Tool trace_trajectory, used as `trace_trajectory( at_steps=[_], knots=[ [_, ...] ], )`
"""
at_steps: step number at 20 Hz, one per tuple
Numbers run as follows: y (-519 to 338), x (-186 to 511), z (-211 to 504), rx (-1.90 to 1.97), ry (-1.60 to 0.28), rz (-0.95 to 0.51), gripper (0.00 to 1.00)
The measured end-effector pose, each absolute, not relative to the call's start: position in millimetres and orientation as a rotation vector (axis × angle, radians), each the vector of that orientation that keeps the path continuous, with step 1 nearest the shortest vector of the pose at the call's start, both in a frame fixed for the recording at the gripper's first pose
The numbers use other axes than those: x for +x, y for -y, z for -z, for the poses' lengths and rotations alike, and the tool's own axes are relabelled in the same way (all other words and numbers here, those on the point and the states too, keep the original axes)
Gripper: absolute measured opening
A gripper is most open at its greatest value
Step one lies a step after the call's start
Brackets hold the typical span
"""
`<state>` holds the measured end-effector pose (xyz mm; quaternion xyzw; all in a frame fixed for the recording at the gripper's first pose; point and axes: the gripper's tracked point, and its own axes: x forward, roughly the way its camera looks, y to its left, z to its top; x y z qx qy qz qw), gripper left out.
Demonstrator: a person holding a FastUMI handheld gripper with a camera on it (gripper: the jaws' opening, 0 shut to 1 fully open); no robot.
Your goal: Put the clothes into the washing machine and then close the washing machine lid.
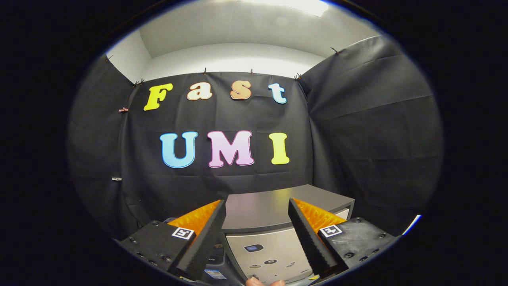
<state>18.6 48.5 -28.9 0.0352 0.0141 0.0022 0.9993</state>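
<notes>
- The gripper (257, 206) is held level, looking across the booth toward the black cloth wall (357, 131), with its two fingers (206, 238) spread wide and nothing between the pads.
- The washing machine (274, 222) stands just ahead of the fingers and between them, in front of the cloth wall (seen slightly from above, so its top face shows).
- Its lid (270, 206) is a dark grey slab lying flat on top of the machine, down and closed as far as this angle shows; the two fingertips frame its near edge, one on each side, and I cannot tell whether either tip touches it.
- Below the lid a pale front panel (270, 250) slopes toward the camera, carrying a small dark display and a few round buttons; the marks are too small to make out.
- At the bottom, just under the panel and between the finger bases, the tips of a person's fingers (264, 282) peek in.
- Behind the left finger sits something dark with a small label (215, 273); what it is I cannot tell.
- Above the cloth wall a white wall and a bright ceiling light (293, 6) show.
</notes>
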Motion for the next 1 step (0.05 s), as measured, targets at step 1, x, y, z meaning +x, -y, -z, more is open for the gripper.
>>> trace_trajectory(
  at_steps=[1],
  knots=[
    [-48.5,19.3,28.7,0.071,-0.028,-0.005,0.99]
  ],
)
